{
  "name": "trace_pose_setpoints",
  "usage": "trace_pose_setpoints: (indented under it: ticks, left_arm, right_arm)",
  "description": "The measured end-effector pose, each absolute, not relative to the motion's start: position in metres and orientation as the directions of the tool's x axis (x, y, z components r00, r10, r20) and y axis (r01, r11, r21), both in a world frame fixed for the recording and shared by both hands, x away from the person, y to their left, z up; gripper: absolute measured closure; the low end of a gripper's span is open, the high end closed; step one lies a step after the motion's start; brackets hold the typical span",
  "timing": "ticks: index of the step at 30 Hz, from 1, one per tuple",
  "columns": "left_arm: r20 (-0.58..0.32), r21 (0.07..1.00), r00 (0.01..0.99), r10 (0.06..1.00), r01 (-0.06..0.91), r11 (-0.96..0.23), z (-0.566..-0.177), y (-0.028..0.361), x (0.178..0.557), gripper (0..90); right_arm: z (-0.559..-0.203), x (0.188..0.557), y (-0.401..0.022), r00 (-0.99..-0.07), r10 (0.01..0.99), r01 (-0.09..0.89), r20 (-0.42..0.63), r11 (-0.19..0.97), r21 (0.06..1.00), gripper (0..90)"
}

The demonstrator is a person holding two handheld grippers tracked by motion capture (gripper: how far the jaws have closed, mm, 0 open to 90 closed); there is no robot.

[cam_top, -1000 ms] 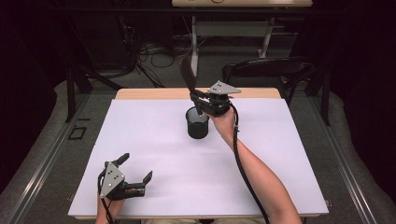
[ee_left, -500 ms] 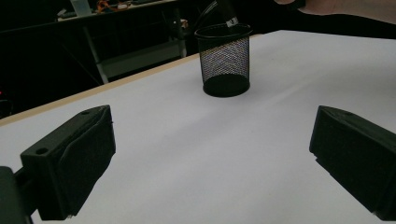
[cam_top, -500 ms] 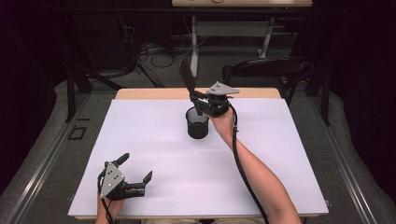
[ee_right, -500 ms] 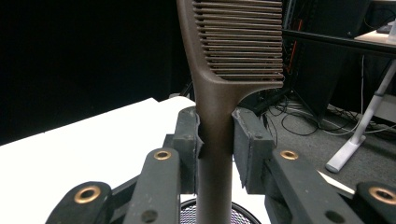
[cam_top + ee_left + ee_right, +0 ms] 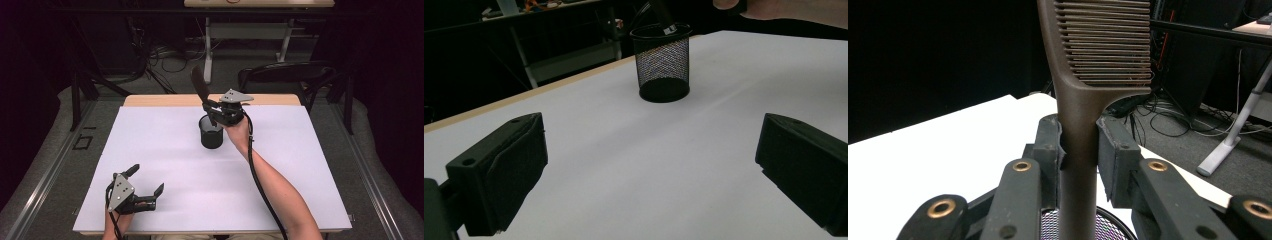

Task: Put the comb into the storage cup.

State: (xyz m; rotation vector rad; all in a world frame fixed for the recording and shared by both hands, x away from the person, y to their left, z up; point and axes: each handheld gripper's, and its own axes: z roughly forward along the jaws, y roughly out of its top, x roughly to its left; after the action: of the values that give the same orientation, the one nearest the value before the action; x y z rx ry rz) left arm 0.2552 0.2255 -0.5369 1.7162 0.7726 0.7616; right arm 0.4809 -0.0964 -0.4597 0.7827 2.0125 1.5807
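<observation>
While the right claw (image 5: pixel 212 111) is keeping its jaws clamped on the handle of the brown comb (image 5: pixel 200 86), almost nothing is changing from the earlier high views: the comb is standing at the same tilt, its toothed end leaning up and away toward the far edge, its handle running down into the mouth of the black mesh cup (image 5: pixel 211 132), and the cup is sitting on the same spot. In the right gripper view the pads are pressing the handle (image 5: pixel 1077 150) from both sides, with the cup's mesh rim (image 5: pixel 1108 227) showing just below. That stillness is suggesting, as a judgement, that the comb is paused at the cup's rim, either about to drop in or just starting to lift out; the pictures are not settling which. The left claw (image 5: pixel 146 190) is resting near the front left corner of the counter (image 5: pixel 300 165), jaws spread wide with nothing between them, well apart from the cup. The cup is standing toward the far middle of the white counter, near the wooden far edge (image 5: pixel 160 100) but not at it. Open surface is lying all around it, widest toward the person, so the right arm is having free room to lift or lower.
</observation>
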Motion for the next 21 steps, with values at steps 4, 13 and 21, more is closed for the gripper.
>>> trace_pose_setpoints:
  ticks: [4,13,21]
  left_arm:
    - [0.116,0.964,0.586,0.802,0.128,-0.233,-0.537,0.226,0.255,0.3]
    - [0.12,0.962,0.588,0.8,0.128,-0.239,-0.537,0.226,0.255,0.3]
    - [0.118,0.962,0.588,0.8,0.131,-0.238,-0.537,0.226,0.256,0.4]
  right_arm:
    - [-0.462,0.482,-0.097,-0.73,0.683,0.156,-0.01,0.18,0.971,72.9]
    - [-0.467,0.483,-0.098,-0.728,0.685,0.167,-0.004,0.182,0.969,72.9]
    - [-0.471,0.484,-0.098,-0.73,0.683,0.173,-0.002,0.188,0.967,72.9]
